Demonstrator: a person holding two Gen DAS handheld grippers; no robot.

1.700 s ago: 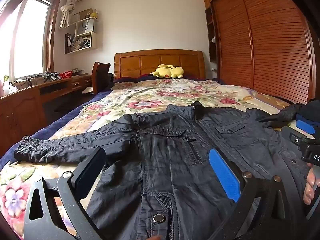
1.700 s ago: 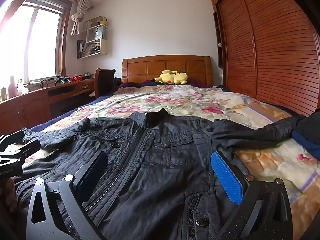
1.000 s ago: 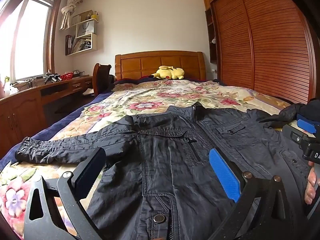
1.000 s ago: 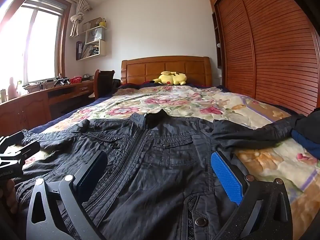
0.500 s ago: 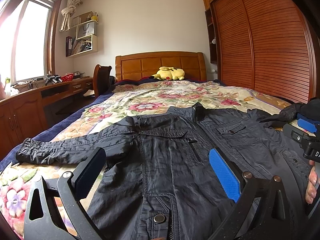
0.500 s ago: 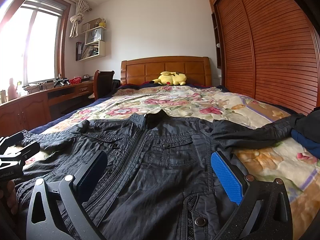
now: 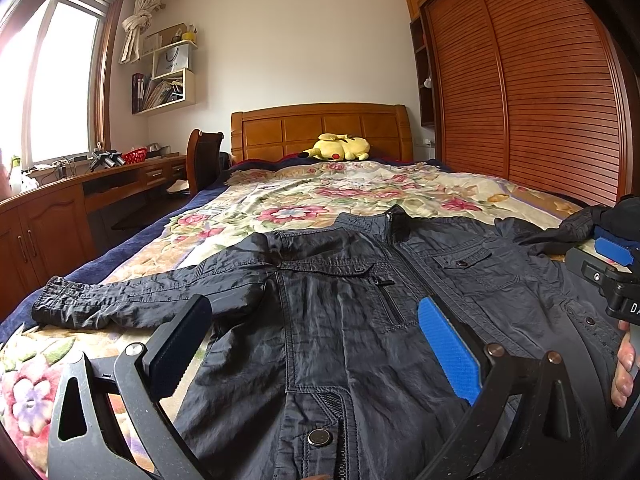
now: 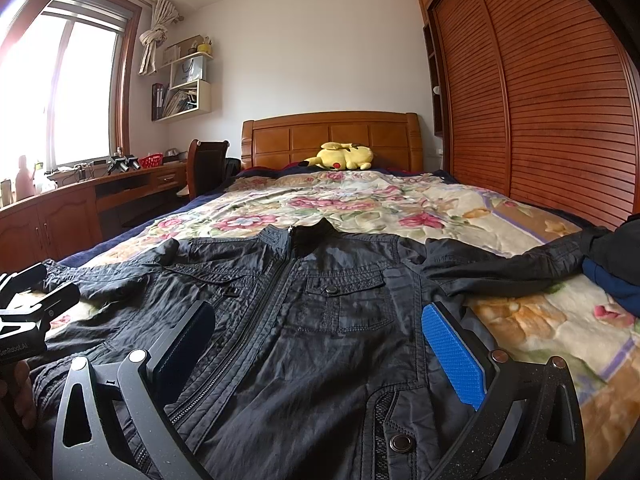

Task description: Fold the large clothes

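Fingers [image 7: 448,344] of both the left gripper [image 7: 312,344] and right gripper [image 8: 320,348] are spread, holding nothing, low above the dark jacket [image 8: 320,320], spread flat mid-frame on the bed [image 8: 360,200] for folding.

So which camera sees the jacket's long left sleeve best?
The left wrist view: the jacket's sleeve lies stretched out whole, cuff included. In the right wrist view, the left gripper hides that sleeve's end.

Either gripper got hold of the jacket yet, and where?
Neither. The left gripper and right gripper both hang open above the jacket, which lies spread flat on the bed.
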